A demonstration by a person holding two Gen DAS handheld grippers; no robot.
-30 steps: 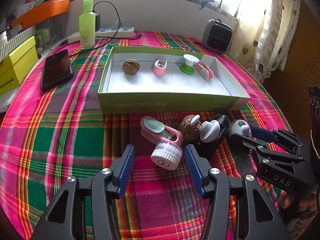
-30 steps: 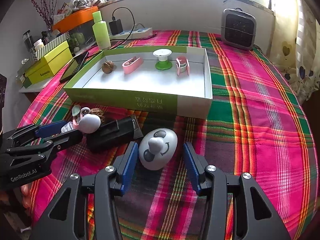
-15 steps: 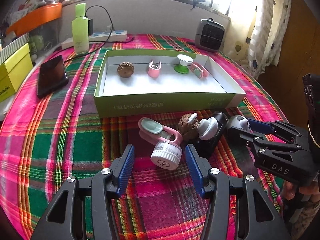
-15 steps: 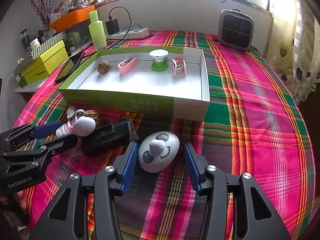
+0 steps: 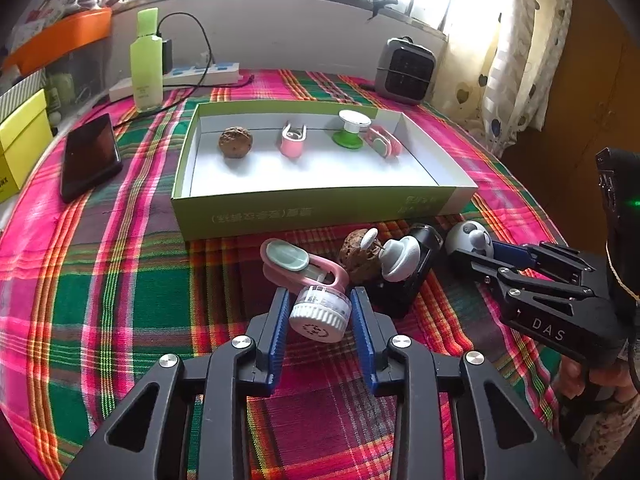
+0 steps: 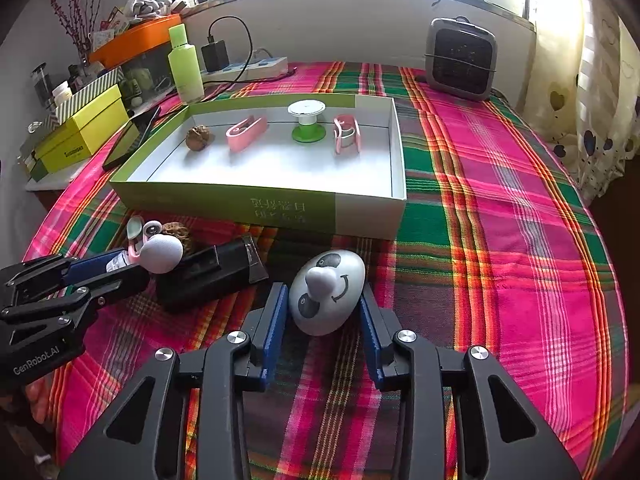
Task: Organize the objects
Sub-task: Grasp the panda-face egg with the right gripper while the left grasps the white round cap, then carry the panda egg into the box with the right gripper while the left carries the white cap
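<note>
While both claws have just been closing, each now has something between its blue pads. Left claw (image 5: 320, 316) grips a small white ribbed-cap jar (image 5: 319, 314) lying on its side on the plaid table (image 5: 120, 272), both pads pressed against it. Just behind the jar lies a pink clip (image 5: 298, 266) with a pale green oval pad, then a brown walnut (image 5: 358, 258), a white knob-shaped piece (image 5: 400, 256) and a black box (image 5: 404, 280) — all clustered close together in front of the green tray (image 5: 312, 210).

Right claw (image 6: 323, 306) is clamped on a white egg-shaped panda toy (image 6: 326, 296), its face turned up, resting on the table just right of the black box.

Inside the tray, in a row along the far wall, sit another walnut (image 6: 197, 137), a pink clip (image 6: 246, 133), a green-and-white spool (image 6: 307, 121) standing upright, and a second pink clip (image 6: 347, 134). A black phone (image 5: 90, 156) lies left of the tray.
</note>
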